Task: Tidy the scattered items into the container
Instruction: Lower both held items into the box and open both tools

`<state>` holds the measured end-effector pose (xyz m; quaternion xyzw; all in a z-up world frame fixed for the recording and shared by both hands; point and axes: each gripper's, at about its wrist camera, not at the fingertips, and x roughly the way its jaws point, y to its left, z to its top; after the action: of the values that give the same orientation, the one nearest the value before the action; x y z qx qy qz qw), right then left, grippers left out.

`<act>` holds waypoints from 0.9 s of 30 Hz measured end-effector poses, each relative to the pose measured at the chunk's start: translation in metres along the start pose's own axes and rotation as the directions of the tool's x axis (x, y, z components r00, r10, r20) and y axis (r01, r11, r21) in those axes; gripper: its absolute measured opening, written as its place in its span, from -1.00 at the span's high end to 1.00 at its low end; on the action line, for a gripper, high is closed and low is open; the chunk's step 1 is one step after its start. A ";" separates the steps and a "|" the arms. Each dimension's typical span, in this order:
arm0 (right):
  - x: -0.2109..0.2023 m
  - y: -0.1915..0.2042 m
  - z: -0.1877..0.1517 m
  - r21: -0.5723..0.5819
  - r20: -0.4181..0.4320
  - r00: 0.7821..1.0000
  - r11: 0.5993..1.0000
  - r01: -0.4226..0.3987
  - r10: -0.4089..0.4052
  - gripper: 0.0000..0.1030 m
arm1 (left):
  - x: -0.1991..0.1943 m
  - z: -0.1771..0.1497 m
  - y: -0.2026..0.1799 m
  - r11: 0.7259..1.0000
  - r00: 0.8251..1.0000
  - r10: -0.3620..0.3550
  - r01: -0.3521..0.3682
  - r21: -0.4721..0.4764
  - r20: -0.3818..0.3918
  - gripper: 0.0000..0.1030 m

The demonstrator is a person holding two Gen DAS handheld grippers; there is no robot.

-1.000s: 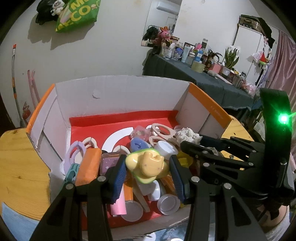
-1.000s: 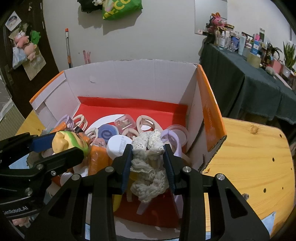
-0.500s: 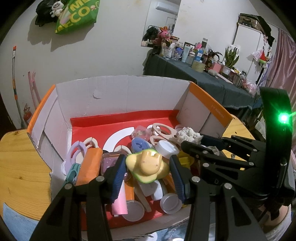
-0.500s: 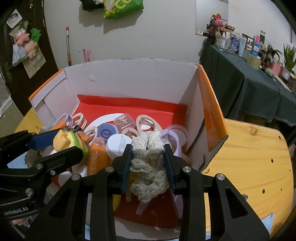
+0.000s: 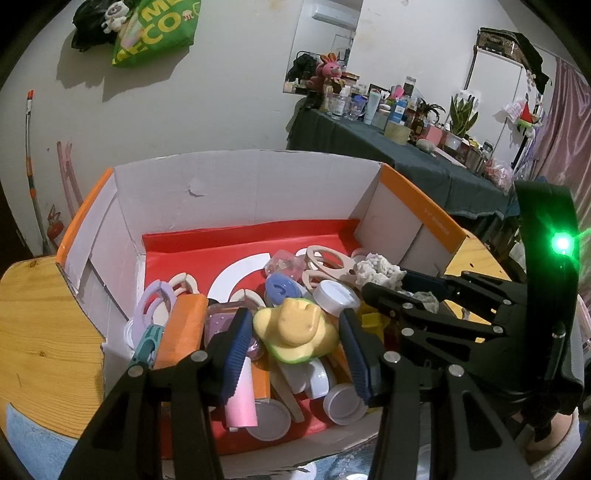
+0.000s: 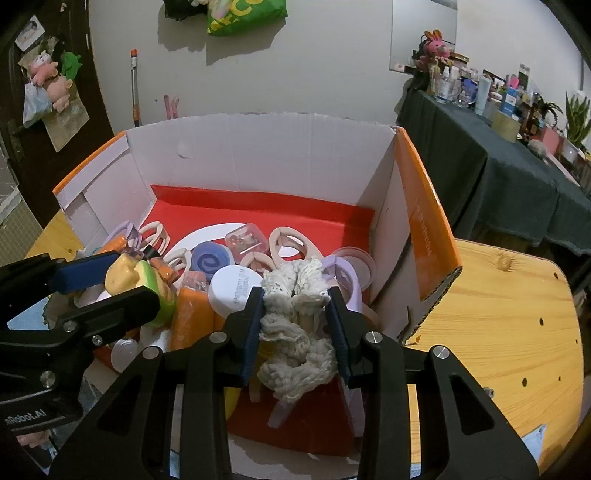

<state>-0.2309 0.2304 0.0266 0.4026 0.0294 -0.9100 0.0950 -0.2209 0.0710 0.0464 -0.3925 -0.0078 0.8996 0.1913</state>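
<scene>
An open cardboard box [image 5: 251,192] with orange flaps and a red floor holds several small items: hair clips, caps, tubes. My left gripper [image 5: 295,332] is shut on a yellow and green avocado toy [image 5: 295,328] and holds it over the box's near side. My right gripper [image 6: 295,317] is shut on a cream lace scrunchie [image 6: 291,332] over the box's near right part. The box also shows in the right wrist view [image 6: 266,155]. The right gripper shows in the left wrist view [image 5: 399,291], and the left one in the right wrist view [image 6: 110,284].
The box sits on a round wooden table [image 6: 517,332]. A dark-clothed side table [image 5: 406,166] crowded with bottles stands at the back right. A white wall with a green bag [image 5: 155,29] is behind.
Both grippers have shifted slightly forward over the box with their items still held. Nothing was let go.
</scene>
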 end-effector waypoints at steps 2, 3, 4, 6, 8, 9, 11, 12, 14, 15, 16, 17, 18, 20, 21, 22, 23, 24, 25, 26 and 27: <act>0.000 0.000 0.000 -0.001 0.001 1.000 1.000 0.002 -0.002 0.37 | 0.000 0.000 0.001 1.000 1.000 0.000 0.000 0.001 0.001 -0.02; 0.001 0.000 -0.001 0.000 0.002 1.000 1.000 0.002 -0.002 0.36 | 0.000 -0.001 0.000 1.000 1.000 -0.001 0.001 0.001 0.001 -0.04; 0.001 -0.001 -0.001 0.000 0.001 1.000 1.000 0.000 0.000 0.34 | 0.000 -0.001 0.000 1.000 1.000 -0.001 0.001 -0.001 0.000 -0.04; 0.000 0.000 -0.001 -0.004 0.001 1.000 1.000 0.003 -0.003 0.33 | 0.000 -0.001 0.000 1.000 1.000 -0.001 0.001 0.000 0.000 -0.05; 0.001 0.000 -0.001 -0.004 0.001 1.000 1.000 0.003 -0.003 0.33 | 0.000 -0.001 0.001 1.000 1.000 -0.002 0.002 -0.001 0.000 -0.05; 0.001 0.000 -0.002 -0.004 0.001 1.000 1.000 0.004 -0.004 0.33 | 0.000 -0.001 0.000 1.000 1.000 -0.001 0.001 0.000 0.000 -0.06; 0.001 0.000 -0.002 -0.005 0.002 1.000 1.000 0.005 -0.005 0.33 | 0.000 -0.001 0.000 1.000 1.000 -0.001 0.001 -0.001 0.000 -0.06; 0.001 0.000 -0.002 -0.004 0.003 1.000 1.000 0.005 -0.005 0.33 | 0.000 -0.001 0.000 1.000 1.000 -0.001 0.001 0.000 0.000 -0.08; 0.002 0.001 -0.002 -0.003 0.003 1.000 1.000 0.006 -0.006 0.33 | 0.000 -0.001 0.001 1.000 1.000 -0.002 0.002 -0.001 0.000 -0.12; 0.002 0.001 -0.002 -0.001 0.001 1.000 1.000 0.006 -0.006 0.32 | 0.000 -0.001 0.000 1.000 1.000 -0.001 0.001 -0.001 0.000 -0.14; 0.002 0.001 -0.002 0.003 0.000 1.000 1.000 0.005 -0.005 0.32 | -0.001 -0.001 0.000 1.000 1.000 -0.002 0.002 0.000 0.000 -0.15; 0.002 0.001 -0.002 0.005 -0.001 1.000 1.000 0.005 -0.005 0.31 | 0.000 -0.001 0.001 1.000 1.000 -0.003 0.003 -0.001 0.000 -0.15; 0.002 0.001 -0.002 0.005 0.000 1.000 1.000 0.005 -0.005 0.31 | 0.000 -0.001 0.001 1.000 1.000 -0.003 0.003 -0.001 0.000 -0.15; 0.001 0.001 -0.002 0.007 0.000 1.000 1.000 0.005 -0.005 0.31 | -0.001 -0.001 -0.001 1.000 1.000 -0.003 0.003 0.000 0.001 -0.16; 0.001 0.001 -0.002 0.007 0.000 1.000 1.000 0.005 -0.005 0.31 | -0.001 -0.001 0.000 1.000 1.000 -0.003 0.003 -0.001 0.000 -0.16; 0.001 0.001 -0.002 0.006 0.000 1.000 1.000 0.007 -0.007 0.31 | -0.001 -0.001 0.000 1.000 1.000 -0.003 0.003 -0.001 0.000 -0.16; 0.001 0.001 -0.002 0.005 0.000 1.000 1.000 0.008 -0.008 0.31 | 0.000 -0.001 0.000 1.000 1.000 -0.004 0.004 -0.002 0.000 -0.16; 0.001 0.001 -0.002 0.004 0.000 1.000 1.000 0.009 -0.009 0.31 | -0.001 -0.001 0.000 1.000 1.000 -0.004 0.004 -0.002 0.000 -0.16; 0.001 0.001 -0.002 0.005 0.000 1.000 1.000 0.009 -0.009 0.31 | 0.000 -0.001 0.000 1.000 1.000 -0.005 0.005 -0.003 0.000 -0.16; 0.001 0.001 -0.002 0.005 0.000 1.000 1.000 0.010 -0.010 0.31 | 0.000 -0.001 0.000 1.000 1.000 -0.005 0.005 -0.003 -0.001 -0.16; 0.001 0.001 -0.002 0.006 0.001 1.000 1.000 0.011 -0.011 0.30 | -0.001 -0.001 0.000 1.000 1.000 -0.005 0.005 -0.002 0.000 -0.16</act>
<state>-0.2297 0.2298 0.0242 0.4024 0.0290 -0.9107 0.0887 -0.2198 0.0707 0.0461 -0.3927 -0.0097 0.8991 0.1930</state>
